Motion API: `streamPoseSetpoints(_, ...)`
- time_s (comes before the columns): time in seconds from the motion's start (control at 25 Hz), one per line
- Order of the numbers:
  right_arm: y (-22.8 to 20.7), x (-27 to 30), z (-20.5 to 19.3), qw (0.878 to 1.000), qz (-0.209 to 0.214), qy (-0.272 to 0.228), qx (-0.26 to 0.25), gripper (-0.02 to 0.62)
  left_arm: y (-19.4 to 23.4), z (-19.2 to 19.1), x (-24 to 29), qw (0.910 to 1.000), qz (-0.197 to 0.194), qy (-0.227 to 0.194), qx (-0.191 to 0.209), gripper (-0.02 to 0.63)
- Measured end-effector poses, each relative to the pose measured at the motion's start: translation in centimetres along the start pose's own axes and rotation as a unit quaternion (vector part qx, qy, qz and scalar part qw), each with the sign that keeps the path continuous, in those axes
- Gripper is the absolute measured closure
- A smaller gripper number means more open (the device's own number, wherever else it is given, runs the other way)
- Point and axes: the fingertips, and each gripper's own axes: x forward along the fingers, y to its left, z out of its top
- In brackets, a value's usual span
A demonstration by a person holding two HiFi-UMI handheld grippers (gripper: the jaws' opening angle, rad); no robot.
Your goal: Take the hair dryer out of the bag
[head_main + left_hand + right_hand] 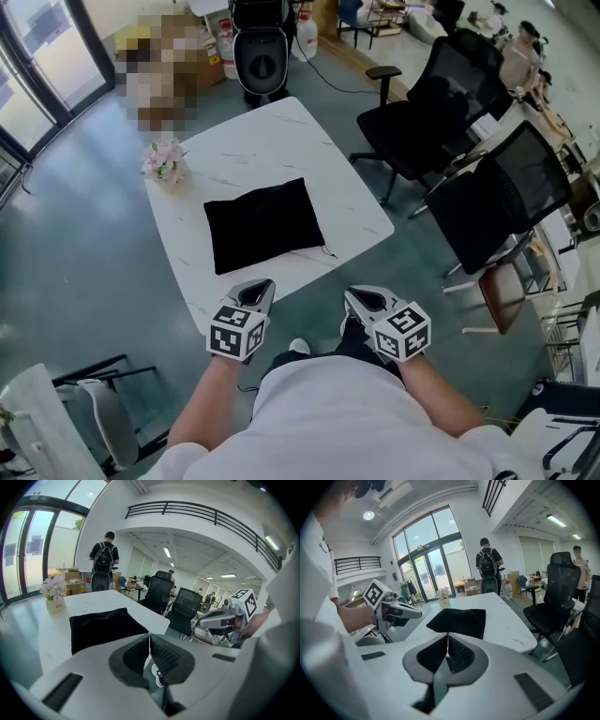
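Black fabric bag [264,223] lies flat near the middle of a white, marble-patterned tabletop [281,141]. Its outline is roughly rectangular, with its long side across the head view. The hair dryer cannot be seen in any view, and the bag shows no opening from which to read its contents. A thin cord [328,251] trails from the bag's near right corner onto the tabletop.

Left gripper [262,286]: positioned on the near side of the bag, toward its left corner, at the tabletop's near edge. It is clear of the bag, with no contact. The left gripper view shows the jaws pressed together with nothing between them.

Right gripper [352,296]: positioned on the near side of the bag, beyond its right corner, off the tabletop's edge and above the floor [84,281]. It is also clear of the bag. The right gripper view shows the jaws closed against each other and empty.

Beyond the bag's far left corner stands a small flower pot [165,162] with pink blossoms, upright and well apart from the bag. To the right of the bag, off the tabletop, stand two black office chairs [422,122]. Past the bag's far side, a person [104,559] with a backpack stands on the floor, facing away.
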Motion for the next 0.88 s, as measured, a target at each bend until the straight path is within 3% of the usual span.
streamPoseSetpoints(0.24, -2.0, 3.8, 2.5, 0.999, 0.042, 0.007, -0.033, 0.58, 2.6, 0.0, 0.9, 0.9988, 0.038, -0.002, -0.029, 0.589)
streamPoseSetpoints(0.44, -6.2, 7.0, 4.8, 0.996, 0.077, 0.013, -0.052, 0.58, 4.1, 2.1, 3.6, 0.9957, 0.078, -0.014, -0.048, 0.589)
streamPoseSetpoints(0.88, -14.5, 12.1, 9.0, 0.979, 0.17, 0.059, -0.098, 0.58, 6.6, 7.7, 9.6, 0.9803, 0.176, -0.007, -0.089, 0.589)
